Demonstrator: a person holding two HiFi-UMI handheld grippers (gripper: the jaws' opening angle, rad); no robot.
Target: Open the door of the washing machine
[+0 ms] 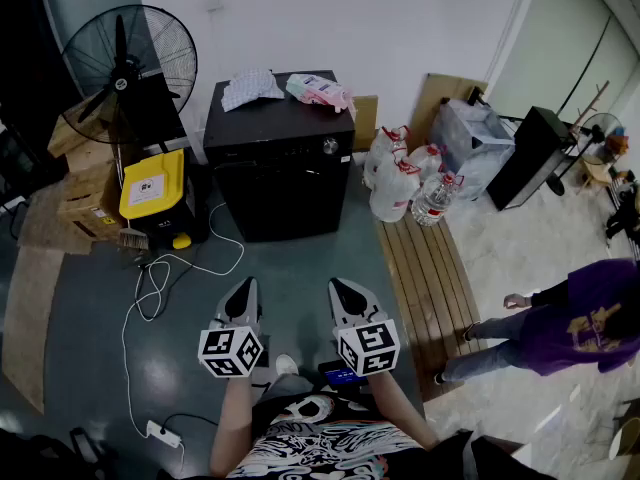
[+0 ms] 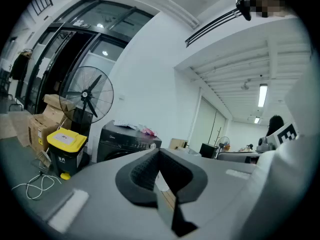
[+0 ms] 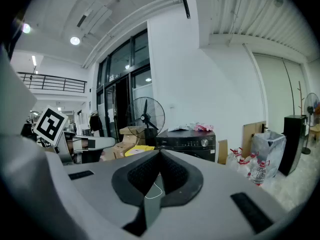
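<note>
A black front-loading washing machine [image 1: 281,163] stands against the white wall, its door closed; it also shows in the left gripper view [image 2: 125,141] and the right gripper view [image 3: 189,143]. A folded cloth [image 1: 250,88] and a pink packet [image 1: 320,91] lie on its top. My left gripper [image 1: 243,290] and right gripper [image 1: 344,290] hang side by side over the floor, some way in front of the machine and apart from it. Both are shut with nothing between the jaws.
A large standing fan [image 1: 128,63], cardboard boxes [image 1: 85,183] and a yellow-lidded bin [image 1: 155,193] are left of the machine. A white cable [image 1: 150,288] trails across the floor. Water bottles [image 1: 400,183] and a wooden pallet [image 1: 428,283] lie right. A person [image 1: 565,328] is at far right.
</note>
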